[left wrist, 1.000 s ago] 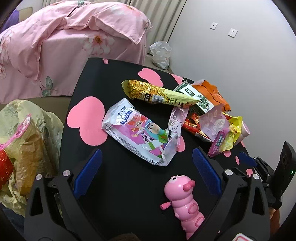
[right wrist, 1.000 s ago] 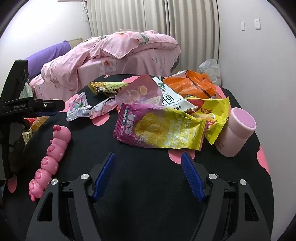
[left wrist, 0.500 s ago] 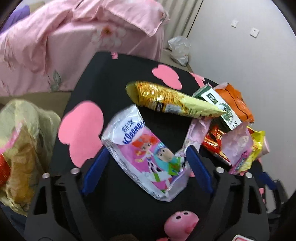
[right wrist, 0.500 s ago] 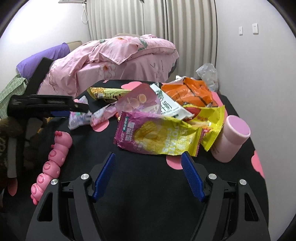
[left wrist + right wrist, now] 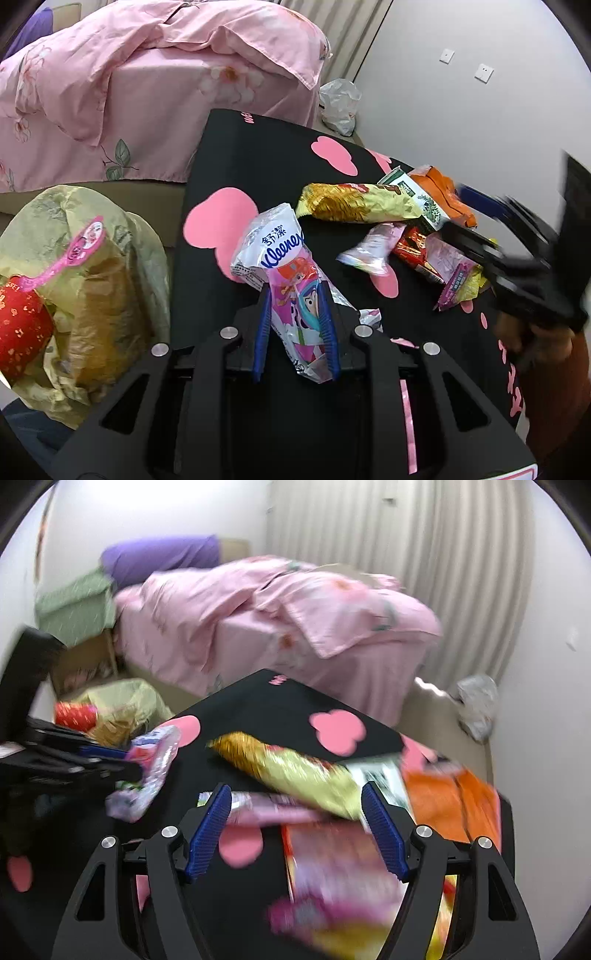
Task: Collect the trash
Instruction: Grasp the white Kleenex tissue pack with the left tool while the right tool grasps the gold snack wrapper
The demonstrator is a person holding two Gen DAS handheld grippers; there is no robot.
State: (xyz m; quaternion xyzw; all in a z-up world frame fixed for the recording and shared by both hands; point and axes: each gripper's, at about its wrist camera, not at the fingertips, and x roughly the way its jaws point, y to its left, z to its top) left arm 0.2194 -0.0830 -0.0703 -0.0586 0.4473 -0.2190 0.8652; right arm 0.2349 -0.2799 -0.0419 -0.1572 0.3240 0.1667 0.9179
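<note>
My left gripper is shut on the Kleenex tissue packet and holds it off the black table; the packet also shows in the right wrist view. My right gripper is open and empty above the wrapper pile, over a pink wrapper and beside the long yellow snack bag. The yellow snack bag, an orange bag and a red wrapper lie on the table. A yellowish trash bag with rubbish in it stands left of the table.
A bed with pink bedding stands behind the table. A white plastic bag lies on the floor by the wall. The right gripper's body reaches in over the table's right side. Pink heart shapes mark the tabletop.
My left gripper has closed on the Kleenex packet and lifted it. My right gripper has moved forward and left over the wrapper pile, still open; its view is blurred by motion.
</note>
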